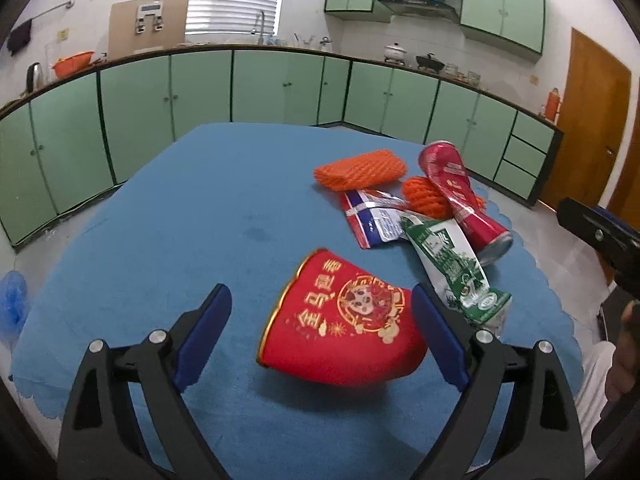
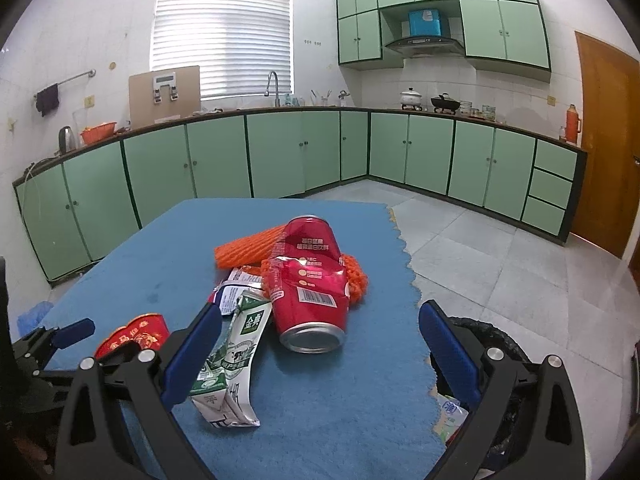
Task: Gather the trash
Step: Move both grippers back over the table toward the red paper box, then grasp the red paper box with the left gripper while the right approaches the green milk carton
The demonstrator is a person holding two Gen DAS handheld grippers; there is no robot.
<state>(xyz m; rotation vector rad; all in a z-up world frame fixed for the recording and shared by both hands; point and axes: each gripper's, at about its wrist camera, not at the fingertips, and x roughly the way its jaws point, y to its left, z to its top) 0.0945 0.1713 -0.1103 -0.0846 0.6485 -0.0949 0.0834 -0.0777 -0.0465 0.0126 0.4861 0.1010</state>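
**Both claws spread wide over the trash pile**

Our left claw (image 1: 322,332) stands apart around the red paper cup (image 1: 344,320), which lies on its side near the surface's (image 1: 180,220) near edge; the pads are not pressing it. Closing hard could crush it or squirt it out, we judge. Our right claw (image 2: 320,354) is also apart, facing the dented red can (image 2: 310,288). The flattened milk carton (image 2: 232,356) lies against the can and under one finger, so it may drag along. Orange foam netting (image 2: 248,246) and a foil wrapper (image 1: 372,216) crowd behind. A lined bin (image 2: 492,336) waits off the right edge.
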